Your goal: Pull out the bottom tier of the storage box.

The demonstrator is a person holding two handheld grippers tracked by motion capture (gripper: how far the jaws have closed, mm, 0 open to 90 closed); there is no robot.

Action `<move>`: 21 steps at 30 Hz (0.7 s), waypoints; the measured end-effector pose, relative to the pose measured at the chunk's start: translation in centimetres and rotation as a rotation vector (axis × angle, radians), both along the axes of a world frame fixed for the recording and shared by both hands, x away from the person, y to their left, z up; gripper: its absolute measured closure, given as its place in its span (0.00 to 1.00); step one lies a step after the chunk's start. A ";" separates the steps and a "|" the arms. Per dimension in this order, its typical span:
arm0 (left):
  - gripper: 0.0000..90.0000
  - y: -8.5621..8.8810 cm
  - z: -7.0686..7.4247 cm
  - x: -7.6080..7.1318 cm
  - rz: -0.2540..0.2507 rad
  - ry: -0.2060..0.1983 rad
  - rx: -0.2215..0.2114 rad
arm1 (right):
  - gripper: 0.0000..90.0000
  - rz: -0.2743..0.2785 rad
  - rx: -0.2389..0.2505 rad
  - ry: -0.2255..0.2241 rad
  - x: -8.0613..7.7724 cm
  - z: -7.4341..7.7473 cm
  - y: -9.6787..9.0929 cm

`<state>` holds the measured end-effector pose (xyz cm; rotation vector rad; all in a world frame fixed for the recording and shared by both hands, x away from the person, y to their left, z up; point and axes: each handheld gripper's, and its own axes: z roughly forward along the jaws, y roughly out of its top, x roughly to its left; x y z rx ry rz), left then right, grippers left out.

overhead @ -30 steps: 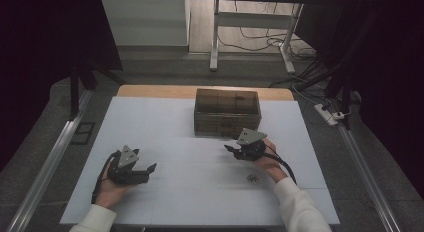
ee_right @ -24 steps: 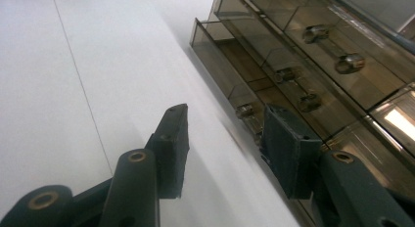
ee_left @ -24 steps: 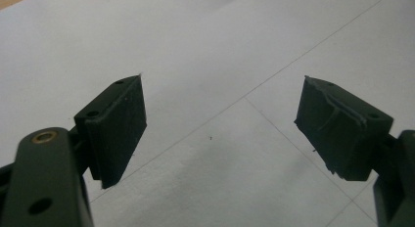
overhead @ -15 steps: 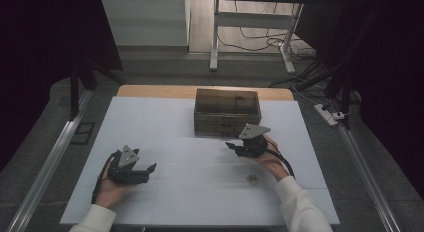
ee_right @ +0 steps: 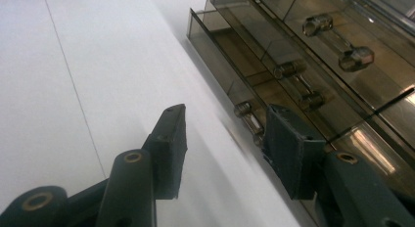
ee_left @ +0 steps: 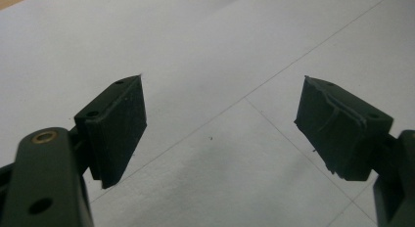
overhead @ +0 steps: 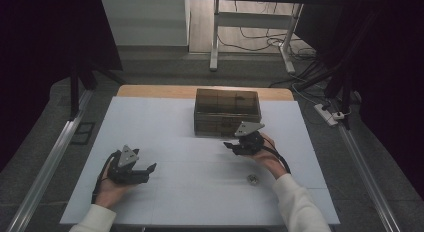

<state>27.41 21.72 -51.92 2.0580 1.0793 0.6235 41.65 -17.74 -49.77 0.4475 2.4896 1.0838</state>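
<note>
A small smoky-clear drawer box [overhead: 227,112] stands at the middle back of the white table [overhead: 170,137]. My right gripper [overhead: 231,145] hovers just in front of its lower right part, jaws open and empty. In the right gripper view the gripper [ee_right: 226,114] points at the drawer fronts [ee_right: 293,56], which carry clear bar handles. The lowest handle [ee_right: 248,120] lies close beside the right jaw, untouched. The lowest drawer front [ee_right: 215,46] sticks out a little past those above. My left gripper [overhead: 148,172] rests at the front left, open and empty, with bare table between its jaws [ee_left: 222,82].
A small round metallic piece [overhead: 252,179] lies on the table near the right forearm. A wooden strip [overhead: 150,90] edges the table's far side. Metal rails [overhead: 45,162] run along both sides of the table on the floor.
My right gripper has crept a little farther toward the front of the drawer box. The left gripper has stayed put.
</note>
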 end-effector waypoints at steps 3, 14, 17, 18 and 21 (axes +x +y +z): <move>0.21 0.0 0.0 0.0 0.000 0.000 0.001 | 0.56 -0.002 -0.005 0.001 0.2 0.0 0.0; 0.21 0.0 0.0 0.0 -0.001 0.001 0.002 | 0.56 0.011 -0.050 -0.008 0.5 0.0 0.1; 0.21 0.0 0.0 0.0 -0.001 0.001 0.002 | 0.56 0.015 -0.058 -0.001 0.7 0.0 0.1; 0.21 0.0 0.0 0.1 -0.002 0.002 0.004 | 0.56 0.017 -0.061 0.000 0.7 -0.1 0.2; 0.21 0.0 0.0 0.0 0.000 0.001 0.003 | 0.56 0.023 -0.073 0.003 0.8 -0.3 0.5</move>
